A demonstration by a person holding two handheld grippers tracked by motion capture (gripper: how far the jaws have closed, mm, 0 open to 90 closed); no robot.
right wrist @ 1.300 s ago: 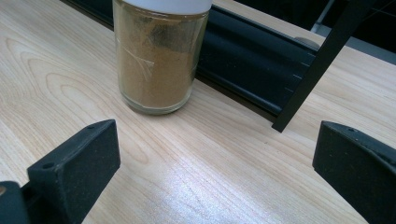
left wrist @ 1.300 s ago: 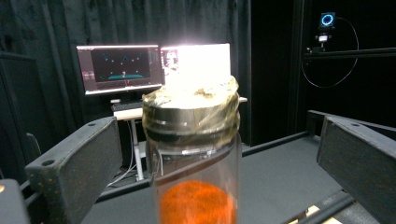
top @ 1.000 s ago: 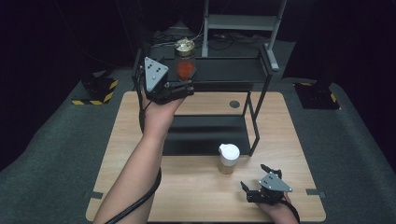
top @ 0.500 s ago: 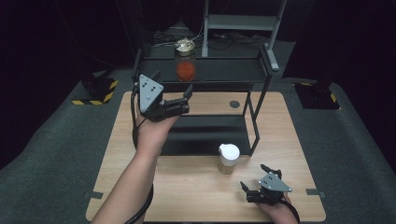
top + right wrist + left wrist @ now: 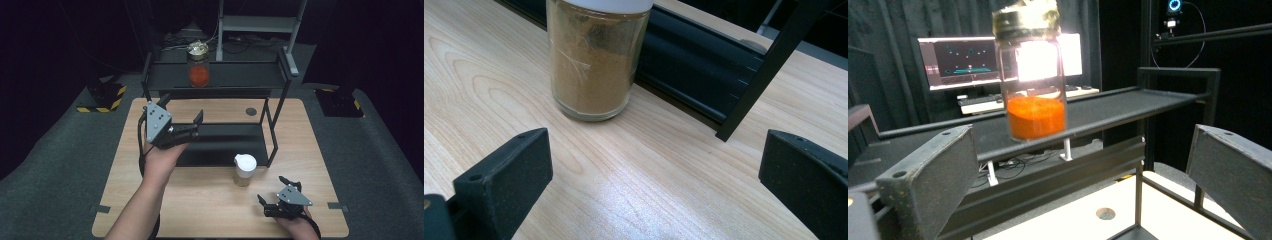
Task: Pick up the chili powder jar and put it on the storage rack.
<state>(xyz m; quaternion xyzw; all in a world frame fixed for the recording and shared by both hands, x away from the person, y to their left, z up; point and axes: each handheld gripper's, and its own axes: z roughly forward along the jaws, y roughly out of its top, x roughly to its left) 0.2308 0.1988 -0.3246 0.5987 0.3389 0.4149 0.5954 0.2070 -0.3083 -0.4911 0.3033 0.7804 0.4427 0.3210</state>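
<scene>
A glass jar of orange powder (image 5: 198, 71) (image 5: 1034, 80) with a gold lid stands on the top shelf of a black rack (image 5: 240, 76) (image 5: 1128, 107). My left gripper (image 5: 182, 117) (image 5: 1078, 185) hangs open in the air in front of the rack, well short of that jar, with nothing between its jaws. A second glass jar with a white lid and brown powder (image 5: 245, 170) (image 5: 596, 55) stands on the wooden table (image 5: 210, 200) before the rack. My right gripper (image 5: 275, 195) (image 5: 649, 200) rests open near the table's front right, a little short of the brown jar.
The rack's lower black shelf (image 5: 225, 142) (image 5: 694, 65) lies on the table behind the brown jar, with upright posts (image 5: 277, 120) at its right. A round grommet hole (image 5: 251, 111) (image 5: 1105, 213) sits in the tabletop. Monitors (image 5: 958, 60) glow beyond the rack.
My left gripper has drawn back from the top shelf toward the person and lower, leaving the orange jar standing on the shelf. The right gripper and brown jar have stayed put.
</scene>
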